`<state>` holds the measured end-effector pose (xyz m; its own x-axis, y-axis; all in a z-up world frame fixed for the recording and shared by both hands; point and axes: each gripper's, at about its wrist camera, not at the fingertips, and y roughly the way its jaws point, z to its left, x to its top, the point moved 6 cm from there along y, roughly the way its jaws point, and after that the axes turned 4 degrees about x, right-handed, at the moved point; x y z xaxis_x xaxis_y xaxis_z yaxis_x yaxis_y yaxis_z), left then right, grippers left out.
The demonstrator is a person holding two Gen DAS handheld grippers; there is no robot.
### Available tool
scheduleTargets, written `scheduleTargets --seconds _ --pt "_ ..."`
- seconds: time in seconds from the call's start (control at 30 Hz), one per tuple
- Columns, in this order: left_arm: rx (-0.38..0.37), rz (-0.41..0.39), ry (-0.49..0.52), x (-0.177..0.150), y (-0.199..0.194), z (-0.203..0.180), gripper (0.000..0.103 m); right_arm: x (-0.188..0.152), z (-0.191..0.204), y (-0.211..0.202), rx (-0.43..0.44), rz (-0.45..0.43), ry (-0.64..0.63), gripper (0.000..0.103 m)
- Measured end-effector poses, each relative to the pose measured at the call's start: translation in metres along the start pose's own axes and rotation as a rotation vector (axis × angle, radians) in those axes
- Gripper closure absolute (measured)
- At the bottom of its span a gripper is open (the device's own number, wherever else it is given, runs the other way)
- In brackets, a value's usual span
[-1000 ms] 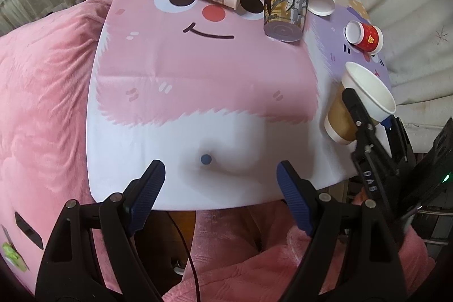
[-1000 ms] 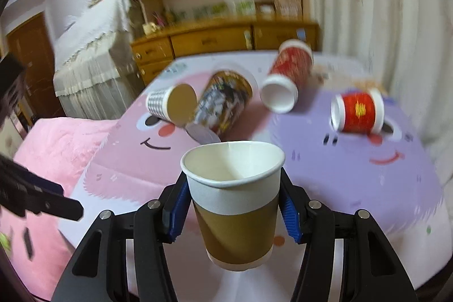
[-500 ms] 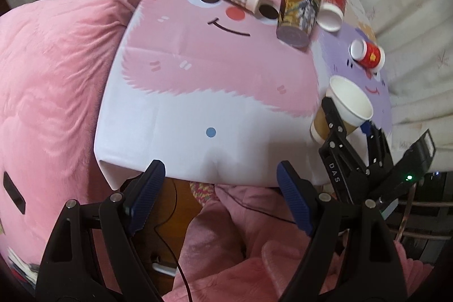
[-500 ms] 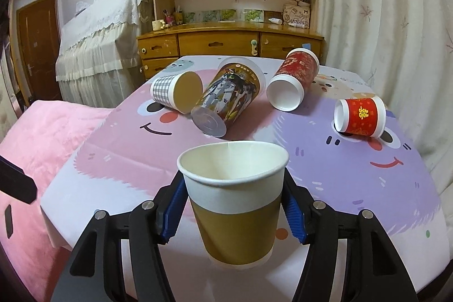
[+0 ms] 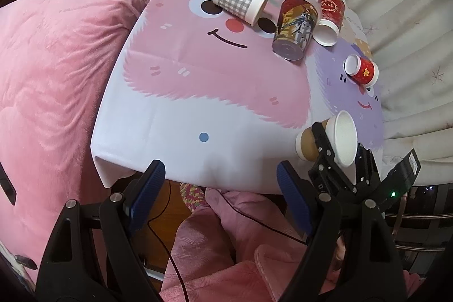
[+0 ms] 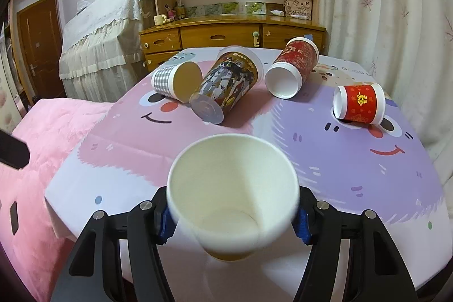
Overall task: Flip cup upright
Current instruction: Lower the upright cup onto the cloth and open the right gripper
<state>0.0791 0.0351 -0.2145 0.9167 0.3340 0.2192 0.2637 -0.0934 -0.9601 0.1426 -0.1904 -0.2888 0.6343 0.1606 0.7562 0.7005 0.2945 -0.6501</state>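
Left wrist view: table point(image 5: 175, 115) biggest; four cups lay tipped at its far end. Brown cup point(image 6: 232, 200) hung over table's near right corner, tilted mouth-forward, pinched between right gripper point(image 6: 232, 220) pads. Left gripper point(image 5: 218, 194) spread wide, empty, off table's near edge. Risk: releasing while tilted, cup topples or rolls off edge.

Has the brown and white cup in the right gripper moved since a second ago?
Yes. The brown and white cup, clamped by the right gripper, has tipped its mouth toward the camera, judged against the small red cup lying behind it.
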Motion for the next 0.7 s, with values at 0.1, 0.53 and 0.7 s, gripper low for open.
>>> scheduleTargets --seconds 0.1,0.53,0.7 --pt "-0.009 0.003 0.009 0.0 0.0 -0.006 0.024 -0.005 -0.001 -0.002 0.01 0.018 -0.001 0.025" --pt "-0.026 -0.01 0.048 0.013 0.002 -0.034 0.024 -0.008 -0.012 -0.036 0.042 0.127 -0.009 0.007" --pt "-0.025 -0.025 0.043 0.018 -0.004 -0.041 0.024 0.008 -0.017 -0.059 0.058 0.117 -0.04 0.007"
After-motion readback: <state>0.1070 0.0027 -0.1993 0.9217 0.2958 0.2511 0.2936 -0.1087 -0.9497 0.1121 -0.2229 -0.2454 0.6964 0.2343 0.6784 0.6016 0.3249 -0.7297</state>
